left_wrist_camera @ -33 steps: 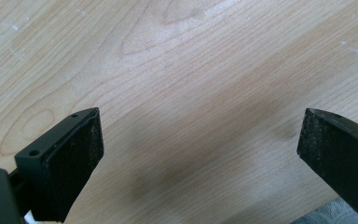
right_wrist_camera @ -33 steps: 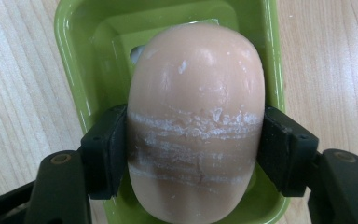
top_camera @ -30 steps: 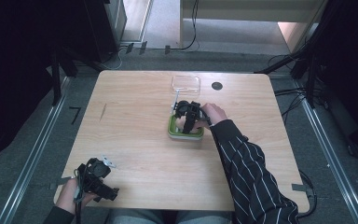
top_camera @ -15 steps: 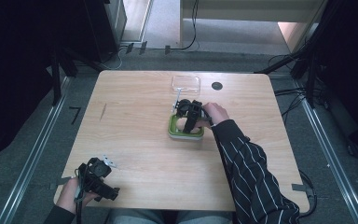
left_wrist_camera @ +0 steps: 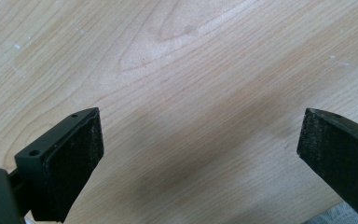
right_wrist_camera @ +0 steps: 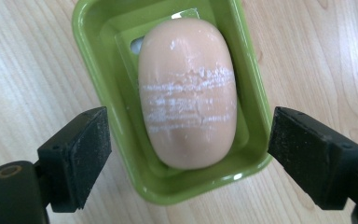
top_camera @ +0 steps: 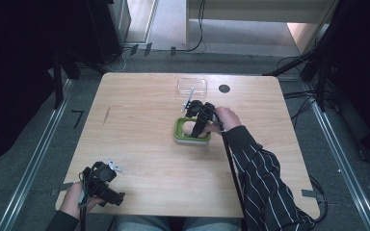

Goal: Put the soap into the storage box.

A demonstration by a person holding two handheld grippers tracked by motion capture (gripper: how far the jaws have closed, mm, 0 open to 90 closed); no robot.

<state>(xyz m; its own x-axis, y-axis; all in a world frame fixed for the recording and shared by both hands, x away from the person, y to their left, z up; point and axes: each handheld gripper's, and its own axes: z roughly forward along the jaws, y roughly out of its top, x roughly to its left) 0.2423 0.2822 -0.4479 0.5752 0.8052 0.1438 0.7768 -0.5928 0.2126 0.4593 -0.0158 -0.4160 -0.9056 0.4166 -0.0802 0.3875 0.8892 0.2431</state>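
Where dish [right_wrist_camera: 98, 56] lies, soap [right_wrist_camera: 188, 88] lengthwise

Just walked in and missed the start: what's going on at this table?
A person works at a wooden table with tongs in each hand. The right tongs are open above a green dish holding a peach soap bar, jaws outside the dish's sides. The left tongs are open over bare wood at the near left corner. A clear lid lies beyond the dish.
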